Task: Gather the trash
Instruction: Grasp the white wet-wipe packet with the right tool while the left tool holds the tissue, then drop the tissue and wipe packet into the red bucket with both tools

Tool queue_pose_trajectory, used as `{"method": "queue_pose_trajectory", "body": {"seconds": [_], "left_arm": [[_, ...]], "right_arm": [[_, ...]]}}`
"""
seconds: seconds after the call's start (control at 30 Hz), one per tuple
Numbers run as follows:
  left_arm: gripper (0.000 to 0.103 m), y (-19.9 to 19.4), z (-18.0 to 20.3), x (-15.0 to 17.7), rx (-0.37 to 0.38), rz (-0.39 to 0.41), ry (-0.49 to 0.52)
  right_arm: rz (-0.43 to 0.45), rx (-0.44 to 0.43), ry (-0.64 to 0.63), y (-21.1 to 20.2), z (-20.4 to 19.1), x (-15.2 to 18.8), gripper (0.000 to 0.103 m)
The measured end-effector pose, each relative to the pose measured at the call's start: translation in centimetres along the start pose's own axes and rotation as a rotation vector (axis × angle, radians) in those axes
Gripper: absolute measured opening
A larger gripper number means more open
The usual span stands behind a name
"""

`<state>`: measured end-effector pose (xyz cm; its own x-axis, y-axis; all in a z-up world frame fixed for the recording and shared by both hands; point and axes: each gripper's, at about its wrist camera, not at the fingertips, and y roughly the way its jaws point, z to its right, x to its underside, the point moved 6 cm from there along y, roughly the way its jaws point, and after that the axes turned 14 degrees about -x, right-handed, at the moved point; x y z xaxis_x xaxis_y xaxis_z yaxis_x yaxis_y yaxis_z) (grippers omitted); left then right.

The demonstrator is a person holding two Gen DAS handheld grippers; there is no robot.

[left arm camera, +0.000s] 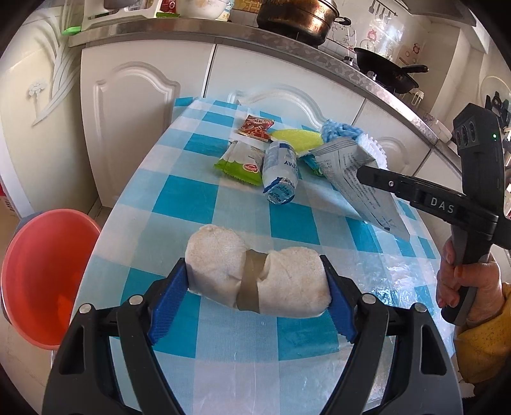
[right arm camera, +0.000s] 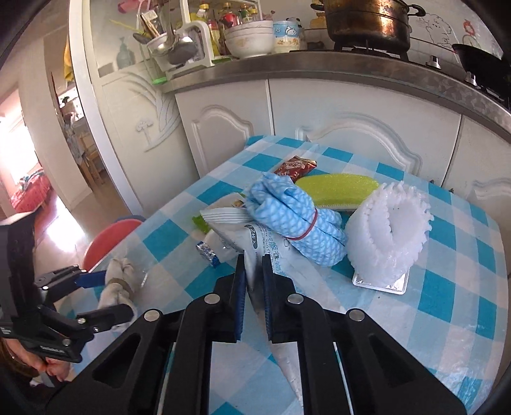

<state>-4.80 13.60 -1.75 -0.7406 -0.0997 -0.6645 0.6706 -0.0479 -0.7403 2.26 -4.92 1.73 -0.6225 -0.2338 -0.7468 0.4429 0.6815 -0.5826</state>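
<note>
leftmost, a red basin point(left arm camera: 48, 274) below the table edge, beside the table point(left arm camera: 204, 198) with its blue-and-white checked cloth. next, the left gripper point(left arm camera: 258, 287), jaws wide, blue pads touching both ends of a rolled whitish cloth bundle point(left arm camera: 255, 274) bound by a brown tape band; the bundle lies on the cloth near the front edge. past it, toward the middle of the table, a cluster of trash: a green-and-white wrapper point(left arm camera: 239, 162), a small white bottle point(left arm camera: 281, 172) lying on its side, a red sachet point(left arm camera: 257, 127) farther back, a yellow-green sponge point(left arm camera: 298, 137) beside it. to the right, the right gripper point(right arm camera: 254, 277), clenched on a grey-white printed pouch point(left arm camera: 354, 178); the pouch's far end is tilted up off the cloth and it hangs between the blue pads. just behind the pouch, a blue patterned rag point(right arm camera: 297, 217) rolled and held by a red rubber band. rightmost, a white frilled plastic item point(right arm camera: 389, 230) on a clear flat base, just beside the rag. a hand point(left arm camera: 466, 281) in a yellow sleeve holds the right gripper's handle at the table's right edge. behind all, white cabinet doors point(left arm camera: 137, 121) under a counter bearing a dark pot point(left arm camera: 297, 16).
</note>
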Motion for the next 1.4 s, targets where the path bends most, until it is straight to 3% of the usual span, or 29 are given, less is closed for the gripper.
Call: {"method": "queue_pose_trajectory", "body": {"seconds": [0.37, 0.5, 0.8, 1.4], "left_arm": [[0.079, -1.2, -0.8, 0.1, 0.011, 0.028, -0.020], [0.079, -1.9, -1.6, 0.0, 0.009, 0.044, -0.035], [0.079, -3.5, -5.0, -0.5, -0.028, 0.083, -0.092], [0.079, -5.6, -19.5, -1.8, -0.277, 0.167, -0.320]], "right_arm": [[0.143, -0.270, 0.223, -2.9, -2.7, -0.9, 0.008], [0.158, -0.360, 0.274, -2.9, -3.9, -1.7, 0.008], [0.148, -0.479, 0.278, -0.8, -7.6, -3.9, 0.008], [0.047, -0.674, 0.166, 8.6, -18.0, -8.9, 0.008]]}}
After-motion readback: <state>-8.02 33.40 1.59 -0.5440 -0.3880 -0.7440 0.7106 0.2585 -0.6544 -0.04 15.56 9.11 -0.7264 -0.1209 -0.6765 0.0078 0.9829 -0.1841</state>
